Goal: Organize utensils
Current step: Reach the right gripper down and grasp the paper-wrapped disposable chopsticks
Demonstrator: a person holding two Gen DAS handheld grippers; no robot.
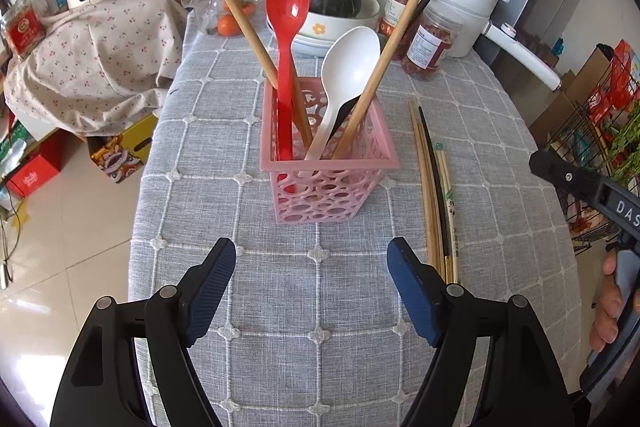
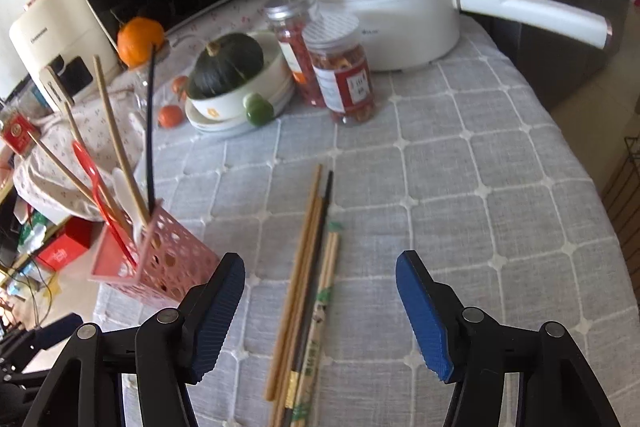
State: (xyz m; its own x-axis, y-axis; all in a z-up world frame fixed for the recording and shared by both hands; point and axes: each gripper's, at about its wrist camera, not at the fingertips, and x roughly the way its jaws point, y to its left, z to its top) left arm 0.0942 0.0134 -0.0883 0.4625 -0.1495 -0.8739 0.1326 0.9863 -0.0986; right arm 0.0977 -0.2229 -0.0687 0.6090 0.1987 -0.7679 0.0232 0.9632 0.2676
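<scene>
A grey checked cloth (image 1: 320,307) covers the surface; glossy pale floor tiles (image 1: 80,227) (daylit) are seen left, a wire rack (image 1: 592,147) right.

The pink perforated basket (image 1: 320,183) stands upright on the grey cloth; it holds a red spoon (image 1: 286,27), a white spoon (image 1: 344,75) and several leaning chopsticks (image 1: 232,3); a loose bundle of chopsticks (image 2: 308,291), wooden and black, lies flat beside it.
</scene>
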